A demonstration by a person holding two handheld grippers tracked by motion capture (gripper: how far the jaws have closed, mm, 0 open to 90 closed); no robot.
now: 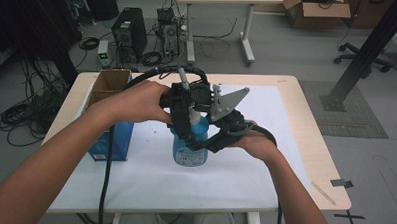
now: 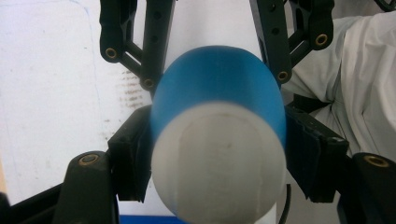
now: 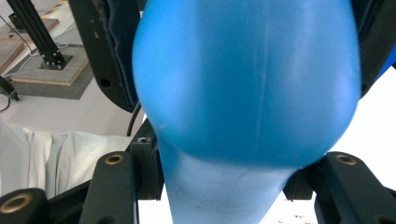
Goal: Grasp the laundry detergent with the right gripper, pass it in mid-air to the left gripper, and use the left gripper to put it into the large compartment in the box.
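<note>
A blue bottle (image 1: 189, 144) stands upright on the white sheet (image 1: 149, 175) that covers the table (image 1: 292, 93), just beside a blue-and-cardboard box (image 1: 109, 116) on the person's left. The right gripper (image 1: 220, 138) is clamped on the bottle's body from the person's right; in the right gripper view its black jaws press both sides of the blue bulge (image 3: 247, 79). The left gripper (image 1: 184, 116) comes in from above, and in the left gripper view its pads sit against either side of the white cap (image 2: 219, 163) that tops the bottle, gripping it. The step in hand appears to be taking the cap off, or turning it, while the other gripper steadies the bottle. To do it well, the right gripper should probably hold firm enough to stop the bottle spinning, yet not so hard that the soft body buckles and pushes liquid up. The left gripper's pads would best stay square on the cap, level with its widest part, and turn about the bottle's own axis; any sideways pull risks tipping the bottle towards the box
</note>
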